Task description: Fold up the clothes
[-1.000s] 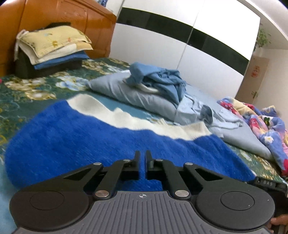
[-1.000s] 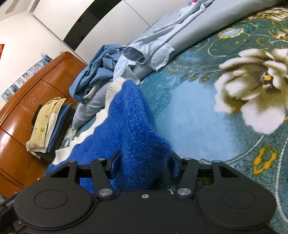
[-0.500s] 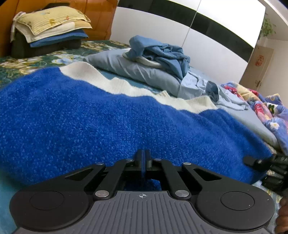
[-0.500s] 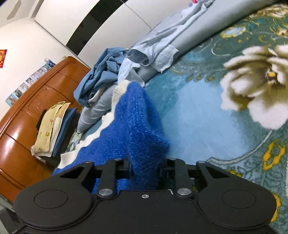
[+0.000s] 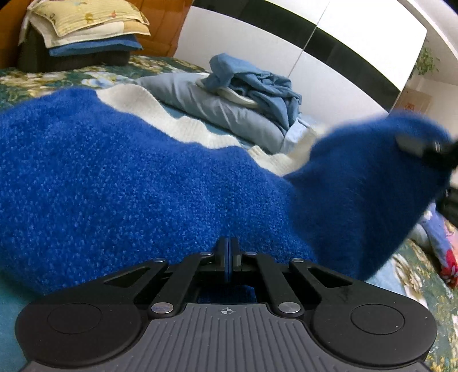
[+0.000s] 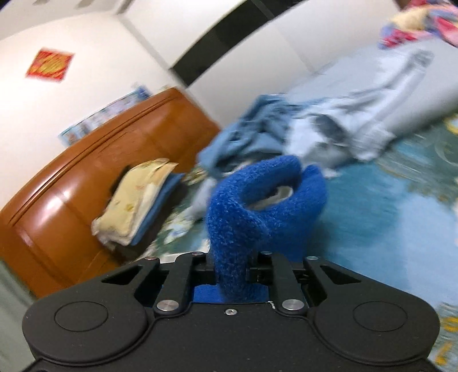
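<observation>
Left wrist view: my left claw (image 5: pixel 228 259) is pinched shut on the near edge of the blue sweater (image 5: pixel 120 177), with only a thin sliver of blue knit showing between the two fingers. The sweater lies spread across the bed (image 5: pixel 51 80), its white band (image 5: pixel 160 114) running along the far side. At the right of this view one corner of the sweater is raised off the bed, and my right claw (image 5: pixel 429 151) grips it there (blurred, so I cannot make out its fingers from this side).

Right wrist view: my right claw (image 6: pixel 232 264) is closed on a thick bunch of the same blue sweater (image 6: pixel 257 211), the fingers held apart only by the knit wedged between them. The cloth curls up above the fingers into a loop, with a bit of white showing inside.

Behind the sweater a pale grey pillow (image 5: pixel 217 108) lies on the floral bedspread with crumpled light-blue clothes (image 5: pixel 252 83) heaped on top of it. A stack of folded bedding (image 5: pixel 86 25), yellow on top and blue beneath, sits against the wooden headboard (image 6: pixel 94 177). White and black wardrobe doors (image 5: pixel 329 54) stand beyond the bed.
</observation>
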Motion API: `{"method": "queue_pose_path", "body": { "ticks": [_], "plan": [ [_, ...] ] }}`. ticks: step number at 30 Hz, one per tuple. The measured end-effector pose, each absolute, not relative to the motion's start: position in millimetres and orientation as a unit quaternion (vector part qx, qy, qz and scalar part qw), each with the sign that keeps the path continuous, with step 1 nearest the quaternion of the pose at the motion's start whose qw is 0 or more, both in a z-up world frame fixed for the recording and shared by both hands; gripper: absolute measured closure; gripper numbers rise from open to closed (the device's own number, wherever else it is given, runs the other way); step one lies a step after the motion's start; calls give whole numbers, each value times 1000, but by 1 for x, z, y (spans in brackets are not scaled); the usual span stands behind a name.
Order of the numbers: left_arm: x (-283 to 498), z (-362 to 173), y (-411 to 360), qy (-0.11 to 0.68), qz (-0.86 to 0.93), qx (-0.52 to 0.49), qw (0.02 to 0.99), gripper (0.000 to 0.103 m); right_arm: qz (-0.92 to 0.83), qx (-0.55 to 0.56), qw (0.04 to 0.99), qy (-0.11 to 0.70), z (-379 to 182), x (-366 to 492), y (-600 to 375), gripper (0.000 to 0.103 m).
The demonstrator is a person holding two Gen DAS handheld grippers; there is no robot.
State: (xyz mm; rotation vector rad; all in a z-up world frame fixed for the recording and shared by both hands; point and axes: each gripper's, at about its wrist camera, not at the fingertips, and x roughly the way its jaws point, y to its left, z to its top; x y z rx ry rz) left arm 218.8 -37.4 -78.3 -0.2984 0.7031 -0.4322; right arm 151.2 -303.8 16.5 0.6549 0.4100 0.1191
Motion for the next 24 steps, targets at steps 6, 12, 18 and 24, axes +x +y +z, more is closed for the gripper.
{"method": "queue_pose_path", "body": {
  "ticks": [6,12,18,24],
  "plan": [
    [224,-81,-30,342,-221,-171,897,103,139,293,922,210,32,175,-238,87],
    [228,-88,2,340,-240,-256,873,103,214,279,900,256,23,206,-160,87],
    [221,-89,44,367,-245,-300,846,103,242,233,891,306,6,222,-116,87],
    [200,-69,89,346,-198,-283,872,101,246,189,893,327,4,218,-111,85]
  ]
}}
